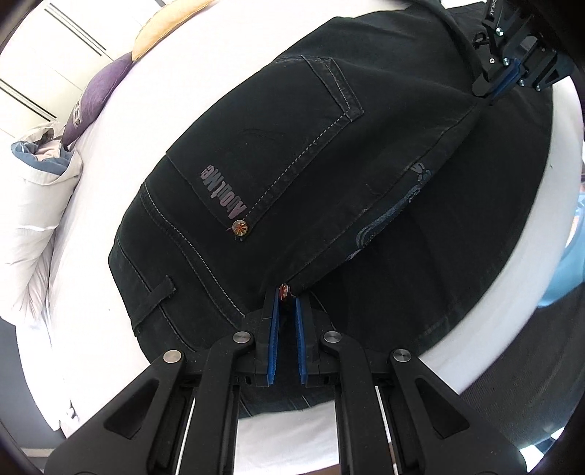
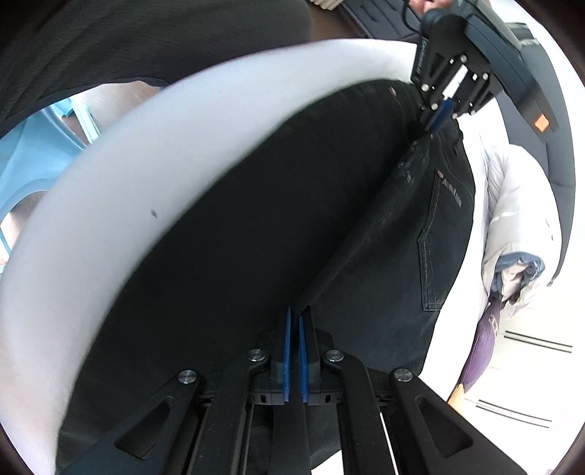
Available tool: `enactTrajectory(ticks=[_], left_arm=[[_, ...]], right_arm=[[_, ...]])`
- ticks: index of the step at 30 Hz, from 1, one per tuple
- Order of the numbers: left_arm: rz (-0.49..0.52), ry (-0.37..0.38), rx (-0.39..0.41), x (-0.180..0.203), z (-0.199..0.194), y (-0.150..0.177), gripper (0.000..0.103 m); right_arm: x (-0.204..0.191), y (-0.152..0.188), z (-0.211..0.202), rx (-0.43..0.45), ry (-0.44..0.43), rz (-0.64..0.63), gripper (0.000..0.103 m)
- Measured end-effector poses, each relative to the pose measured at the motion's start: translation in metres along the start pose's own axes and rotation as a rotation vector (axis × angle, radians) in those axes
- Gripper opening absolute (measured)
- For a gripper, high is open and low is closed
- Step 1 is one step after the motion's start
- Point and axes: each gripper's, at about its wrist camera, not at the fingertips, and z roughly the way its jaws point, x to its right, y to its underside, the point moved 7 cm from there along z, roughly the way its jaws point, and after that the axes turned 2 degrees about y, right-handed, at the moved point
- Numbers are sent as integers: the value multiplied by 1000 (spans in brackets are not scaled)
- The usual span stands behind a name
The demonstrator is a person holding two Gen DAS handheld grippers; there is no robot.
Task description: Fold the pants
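Black jeans (image 1: 292, 164) with a stitched back pocket and a printed logo lie on a white bed (image 1: 109, 146). My left gripper (image 1: 287, 296) is shut on the jeans' waistband corner beside a copper rivet. My right gripper (image 1: 501, 87) shows at the top right of the left wrist view, shut on the same folded edge farther along. In the right wrist view my right gripper (image 2: 295, 316) pinches the jeans (image 2: 256, 219) at that edge, and my left gripper (image 2: 438, 113) holds the far end. One half of the jeans is lifted over the other half.
The white mattress edge (image 2: 146, 153) runs close beside the jeans. A purple pillow (image 1: 91, 98), a yellow pillow (image 1: 161, 33) and a bunched white duvet (image 1: 33, 204) lie at the bed's far side. A light blue object (image 2: 33, 153) stands beyond the mattress edge.
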Motion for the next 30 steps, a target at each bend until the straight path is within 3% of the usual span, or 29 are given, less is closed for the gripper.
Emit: enactTrajectory(ticks=[9,13,19,30], left_arm=[[13,-26,-37,12,1,36,1],[-7,-30,-49,16,-1,56,0],[-33,-50,-19,20,-4,66,0],[-106,-24,9,26,-27,110,0]], right_arm=[[3,-22,4,21,-8,-40,5],[-15,-27,-4,21,-11,-29,5],[-1,-27,-5,28,-2,12,5],[-21,-36,-18,39,19,26,5]])
